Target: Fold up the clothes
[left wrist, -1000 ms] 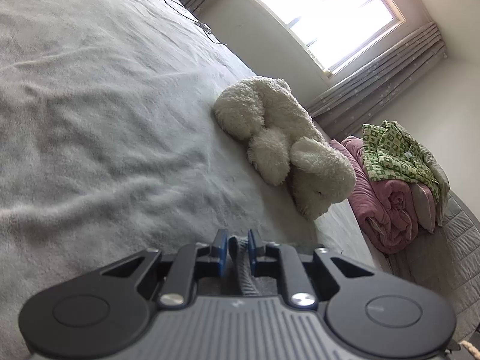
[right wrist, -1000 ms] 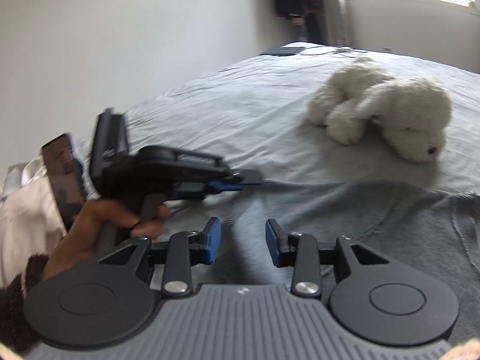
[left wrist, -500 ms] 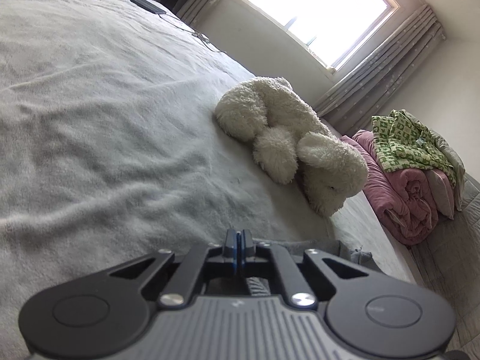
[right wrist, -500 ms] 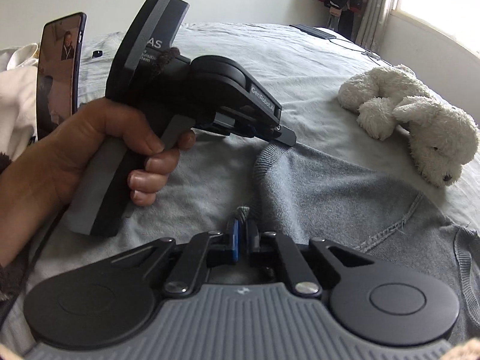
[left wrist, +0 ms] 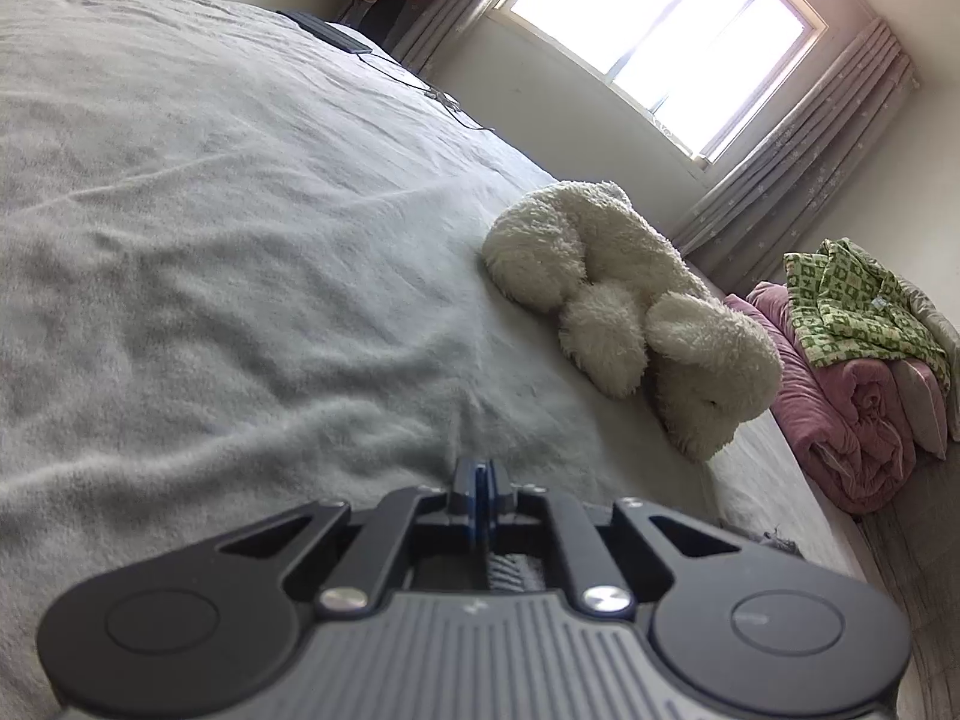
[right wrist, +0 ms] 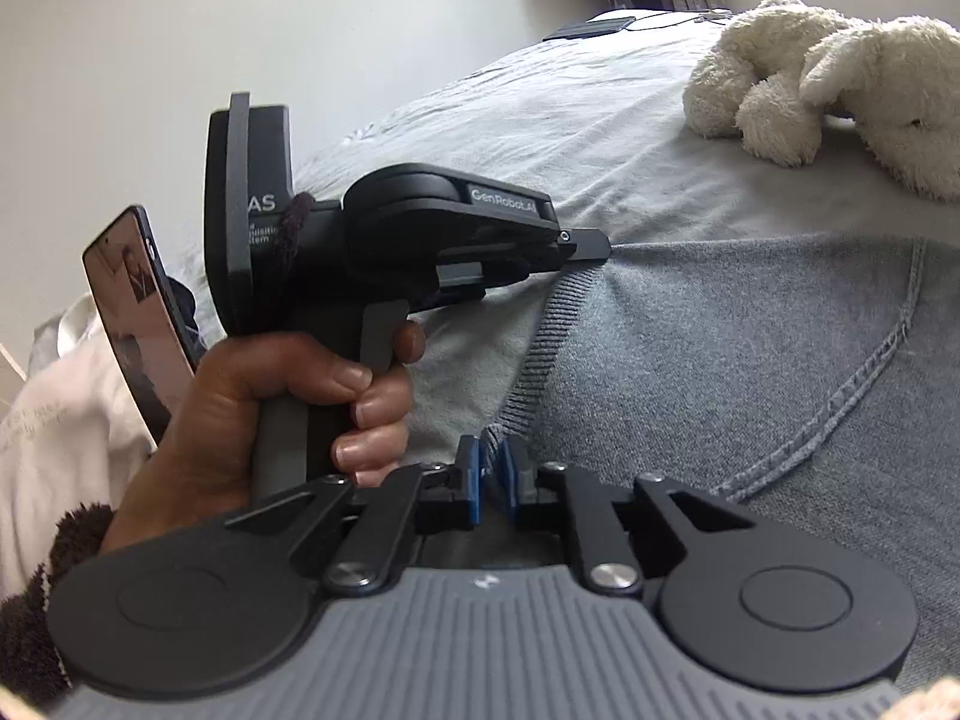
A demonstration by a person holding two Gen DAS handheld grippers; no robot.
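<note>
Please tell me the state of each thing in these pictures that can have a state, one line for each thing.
left hand-held gripper: shut on the grey sweater's ribbed hem.
right hand-held gripper: shut on the same hem.
grey sweater: spread on the bed, unfolded, hem pinched at two places.
plush dog: lying on its side on the bed.
phone: screen lit, propped upright.
pink quilt: rolled up beside the bed.
green patterned garment: crumpled on the quilt.

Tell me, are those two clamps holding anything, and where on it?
Both pinch the grey sweater at its ribbed hem: the right gripper at one spot, the left gripper further along it.
</note>
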